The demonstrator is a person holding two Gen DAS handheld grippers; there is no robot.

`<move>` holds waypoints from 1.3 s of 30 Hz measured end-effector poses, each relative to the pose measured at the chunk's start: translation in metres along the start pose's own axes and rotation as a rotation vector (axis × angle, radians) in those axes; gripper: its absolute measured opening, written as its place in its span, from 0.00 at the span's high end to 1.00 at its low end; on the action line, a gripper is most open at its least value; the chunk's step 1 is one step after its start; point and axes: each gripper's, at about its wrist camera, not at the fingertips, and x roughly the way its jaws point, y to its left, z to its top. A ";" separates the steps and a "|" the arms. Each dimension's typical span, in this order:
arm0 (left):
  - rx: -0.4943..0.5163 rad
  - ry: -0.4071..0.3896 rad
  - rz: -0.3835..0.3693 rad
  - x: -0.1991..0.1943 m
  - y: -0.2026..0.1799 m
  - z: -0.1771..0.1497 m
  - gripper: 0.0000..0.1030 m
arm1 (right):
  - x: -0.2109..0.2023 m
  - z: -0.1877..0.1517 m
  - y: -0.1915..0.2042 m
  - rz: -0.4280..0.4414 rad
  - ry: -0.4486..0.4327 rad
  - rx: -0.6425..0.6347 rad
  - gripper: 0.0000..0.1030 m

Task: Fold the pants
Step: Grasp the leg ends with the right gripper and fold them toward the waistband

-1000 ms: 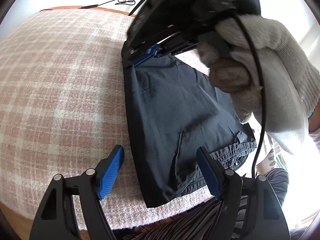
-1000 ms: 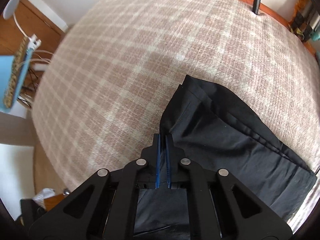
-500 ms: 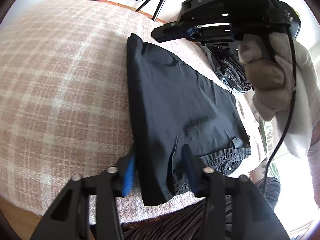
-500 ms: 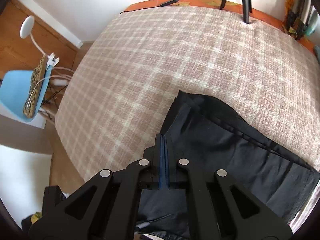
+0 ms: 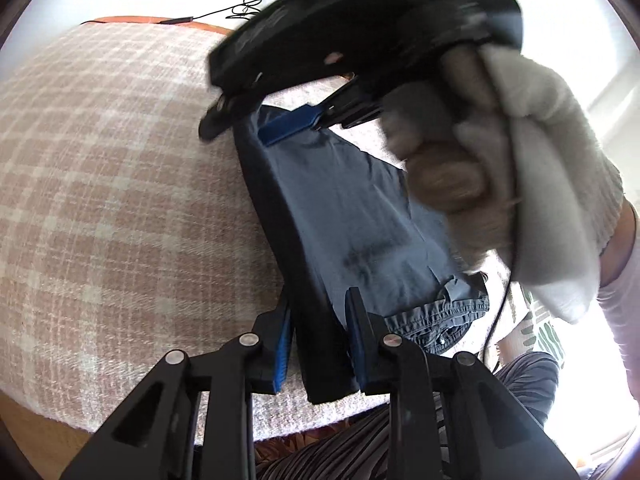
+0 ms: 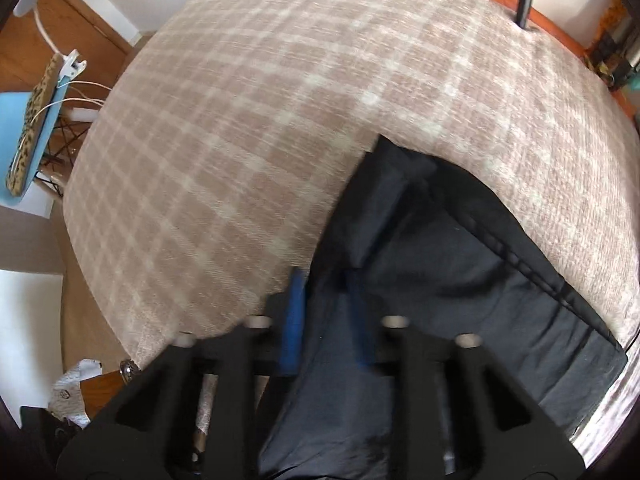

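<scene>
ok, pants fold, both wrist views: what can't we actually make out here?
- Right gripper, right wrist view: motion blur; jaws opening with pants between the fingers, pad contact unclear.
- Left gripper, left wrist view: jaws closing around the pants' folded edge; contact hidden behind the fabric.
- Far pants end, left wrist view: covered by the blurred right gripper and gloved hand.
- Waistband, right wrist view: cut off by the gripper body.

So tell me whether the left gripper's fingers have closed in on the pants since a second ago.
Yes. The left gripper is closing: its fingers now flank the pants edge.
</scene>
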 end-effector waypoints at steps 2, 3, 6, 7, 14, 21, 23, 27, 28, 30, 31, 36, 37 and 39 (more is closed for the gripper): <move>0.007 0.001 0.003 -0.001 -0.002 0.000 0.82 | -0.006 -0.004 -0.006 0.021 -0.019 0.007 0.93; 0.009 0.001 0.001 -0.001 -0.003 0.001 0.82 | -0.011 -0.008 -0.009 0.021 -0.039 0.002 0.94; 0.024 -0.001 -0.006 -0.001 -0.011 0.001 0.82 | -0.029 -0.017 -0.018 0.038 -0.085 0.014 0.95; 0.029 -0.002 -0.007 -0.001 -0.012 0.002 0.82 | -0.034 -0.018 -0.022 0.049 -0.099 0.025 0.95; 0.097 -0.007 -0.032 0.001 -0.050 0.009 0.82 | -0.090 -0.044 -0.060 0.095 -0.216 0.091 0.96; 0.208 0.018 -0.055 0.008 -0.100 0.016 0.82 | -0.135 -0.085 -0.119 0.072 -0.307 0.171 0.96; 0.228 0.031 -0.077 0.015 -0.115 0.017 0.82 | -0.144 -0.097 -0.139 0.070 -0.318 0.196 0.96; 0.275 0.058 -0.110 0.033 -0.147 0.019 0.82 | -0.156 -0.123 -0.182 0.054 -0.349 0.253 0.96; 0.290 0.065 -0.118 0.038 -0.155 0.018 0.82 | -0.156 -0.129 -0.189 0.053 -0.352 0.266 0.96; 0.316 0.085 -0.137 0.050 -0.171 0.016 0.82 | -0.157 -0.141 -0.211 0.053 -0.357 0.296 0.96; 0.329 0.095 -0.143 0.056 -0.178 0.015 0.82 | -0.156 -0.146 -0.218 0.054 -0.357 0.303 0.96; 0.372 0.157 -0.171 0.086 -0.212 0.005 0.82 | -0.148 -0.168 -0.251 0.038 -0.349 0.328 0.96; 0.379 0.164 -0.172 0.089 -0.216 0.005 0.82 | -0.145 -0.170 -0.257 0.037 -0.347 0.335 0.96; 0.400 0.187 -0.181 0.094 -0.227 0.004 0.82 | -0.138 -0.175 -0.269 0.035 -0.343 0.353 0.96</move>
